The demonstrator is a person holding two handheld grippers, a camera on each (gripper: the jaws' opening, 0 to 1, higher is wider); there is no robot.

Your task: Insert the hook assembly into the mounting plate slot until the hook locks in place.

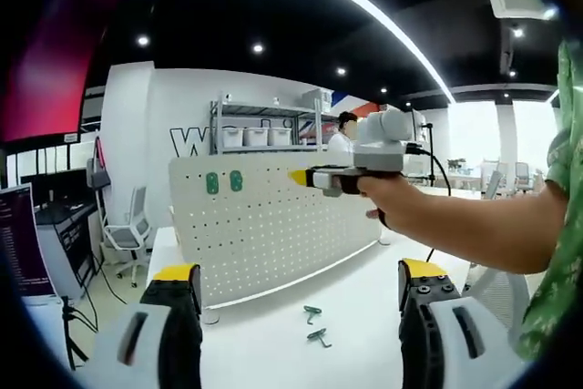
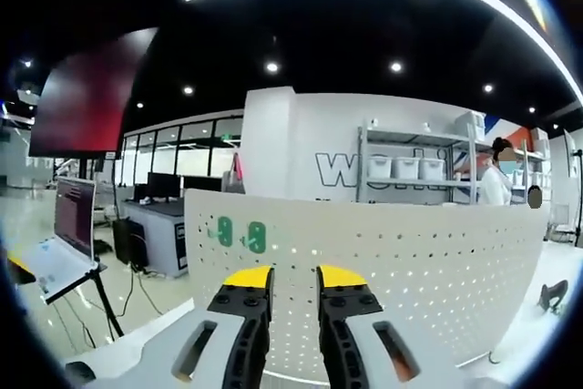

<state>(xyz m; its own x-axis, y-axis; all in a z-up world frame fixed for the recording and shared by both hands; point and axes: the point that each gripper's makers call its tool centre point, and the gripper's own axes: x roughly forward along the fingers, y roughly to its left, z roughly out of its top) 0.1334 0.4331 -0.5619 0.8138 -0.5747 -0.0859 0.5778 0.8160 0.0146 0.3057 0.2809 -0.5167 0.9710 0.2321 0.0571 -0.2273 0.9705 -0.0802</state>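
Left gripper [image 1: 301, 293]: fingers [image 1: 178, 281] spread wide, nothing between them. Ahead of them and a bit low, two small green hooks [image 1: 314, 325] lie loose on the white counter [image 1: 364, 302], close together, nearer the right-hand finger than the left. Beyond the hooks stands the white pegboard [image 1: 264, 225], upright, w/ two green pieces [image 1: 224, 182] already on its upper left.

Right gripper [image 2: 293, 284]: fingers [image 2: 248, 280] nearly together, narrow gap, nothing visibly held. Pegboard [image 2: 410, 261] sits straight ahead and near; green pieces [image 2: 241, 236] just above-left of the finger tips.

Step in hand, as we judge it: neither gripper has a hook yet, so a pick comes first. We'd drop the left gripper onto one hook, pinch its shank so the prongs stay free, then square it to the board holes and push in till it seats. The right could steady the board edge.

Views differ: the left gripper view gives us the hooks on the counter plus the right gripper [image 1: 305, 177] held up in front of the board top by a hand [image 1: 392, 193]. The right gripper view gives a closer look at the holes and green pieces, plus a laptop [image 2: 64, 234] far off to the left of its fingers.
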